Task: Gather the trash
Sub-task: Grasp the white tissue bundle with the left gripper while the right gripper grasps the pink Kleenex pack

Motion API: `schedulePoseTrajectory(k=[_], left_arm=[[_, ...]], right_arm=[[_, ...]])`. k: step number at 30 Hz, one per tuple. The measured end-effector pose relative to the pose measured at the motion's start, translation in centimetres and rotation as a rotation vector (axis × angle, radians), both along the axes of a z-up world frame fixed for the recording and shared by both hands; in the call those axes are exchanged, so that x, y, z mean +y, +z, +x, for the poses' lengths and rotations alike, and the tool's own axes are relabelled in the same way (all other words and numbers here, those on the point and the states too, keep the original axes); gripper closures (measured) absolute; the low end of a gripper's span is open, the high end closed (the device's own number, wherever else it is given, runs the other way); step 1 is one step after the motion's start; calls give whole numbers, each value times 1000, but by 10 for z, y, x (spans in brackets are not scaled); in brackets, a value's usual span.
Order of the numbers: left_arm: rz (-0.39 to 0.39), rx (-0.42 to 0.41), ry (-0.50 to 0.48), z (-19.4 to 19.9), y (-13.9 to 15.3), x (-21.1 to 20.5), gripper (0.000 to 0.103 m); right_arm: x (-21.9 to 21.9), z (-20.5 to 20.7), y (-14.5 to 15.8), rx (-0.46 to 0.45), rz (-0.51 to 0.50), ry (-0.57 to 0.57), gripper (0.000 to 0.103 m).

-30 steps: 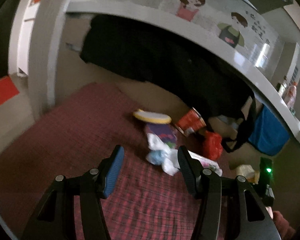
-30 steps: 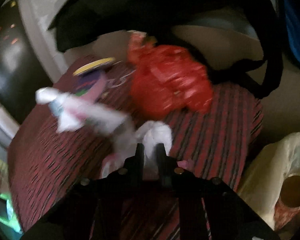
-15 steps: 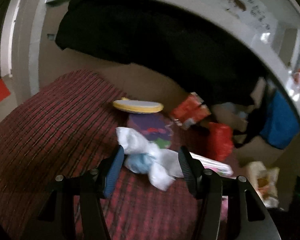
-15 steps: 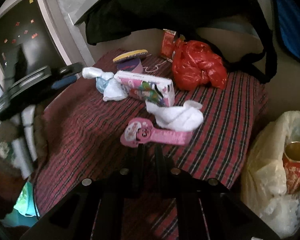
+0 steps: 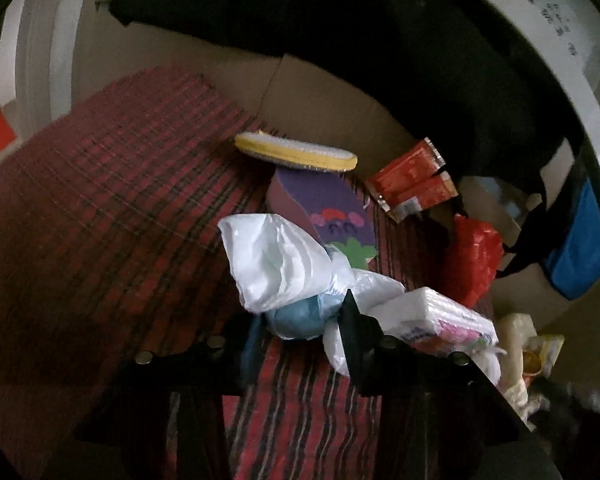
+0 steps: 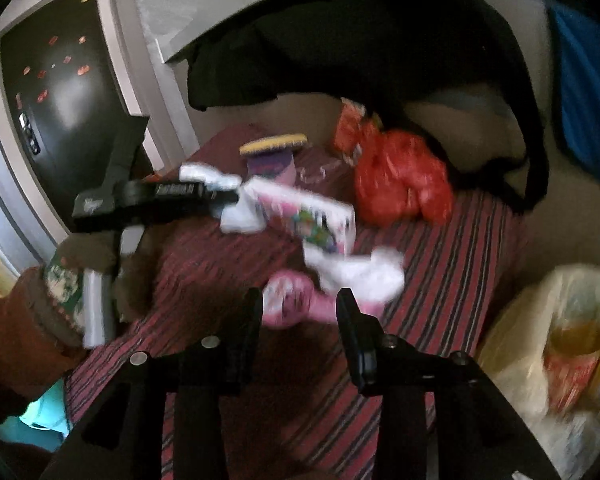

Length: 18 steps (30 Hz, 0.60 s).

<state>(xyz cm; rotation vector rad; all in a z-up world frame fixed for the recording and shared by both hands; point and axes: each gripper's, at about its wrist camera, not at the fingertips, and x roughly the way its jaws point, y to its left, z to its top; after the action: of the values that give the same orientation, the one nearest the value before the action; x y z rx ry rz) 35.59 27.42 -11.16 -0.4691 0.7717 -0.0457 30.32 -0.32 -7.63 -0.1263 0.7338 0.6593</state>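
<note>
Plaid cloth (image 5: 100, 208), perhaps blue bag (image 5: 580, 248)

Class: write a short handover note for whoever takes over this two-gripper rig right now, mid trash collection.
Left gripper: its jaws have just been closing and now appear to pinch the white knotted bag, which lies on the checked cloth.
Right gripper: its jaws have just been opening and hold nothing. The pink toy and white wad lie just beyond its tips.
Done: the pale trash bag at the right already holds some rubbish.
Left: lift the knotted bag into it, then probably the wad, the colourful carton and the red bag.
</note>
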Motion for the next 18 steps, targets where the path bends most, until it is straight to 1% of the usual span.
schedulePoseTrajectory(k=[2, 3, 4, 7, 9, 11, 12, 13, 14, 15, 16, 18], left_arm=[[13, -16, 8, -16, 9, 9, 68], [21, -20, 15, -23, 12, 13, 68], [33, -27, 26, -32, 16, 18, 68], [44, -62, 67, -65, 28, 38, 68], [33, -76, 93, -81, 32, 51, 68], [31, -93, 120, -98, 36, 64, 68], [34, -99, 128, -104, 36, 68, 68], [38, -105, 135, -110, 37, 72, 68], [39, -109, 138, -113, 37, 75, 68], [37, -111, 136, -116, 36, 77, 68], [31, -112, 132, -117, 35, 78, 68], [16, -106, 126, -119, 32, 81, 68]], right_arm=[[13, 9, 6, -50, -41, 44, 62], [24, 17, 10, -90, -89, 81, 61], [33, 23, 12, -109, -126, 105, 61], [58, 40, 9, -118, -216, 159, 60], [75, 53, -1, -102, -282, 189, 60], [83, 61, -12, -83, -321, 200, 59], [88, 67, -23, -49, -333, 216, 55], [90, 71, -29, -17, -331, 225, 52], [92, 76, -37, 27, -333, 226, 52], [93, 77, -44, 41, -333, 217, 51], [94, 77, -45, 33, -327, 210, 48], [96, 77, -47, 27, -323, 200, 46]])
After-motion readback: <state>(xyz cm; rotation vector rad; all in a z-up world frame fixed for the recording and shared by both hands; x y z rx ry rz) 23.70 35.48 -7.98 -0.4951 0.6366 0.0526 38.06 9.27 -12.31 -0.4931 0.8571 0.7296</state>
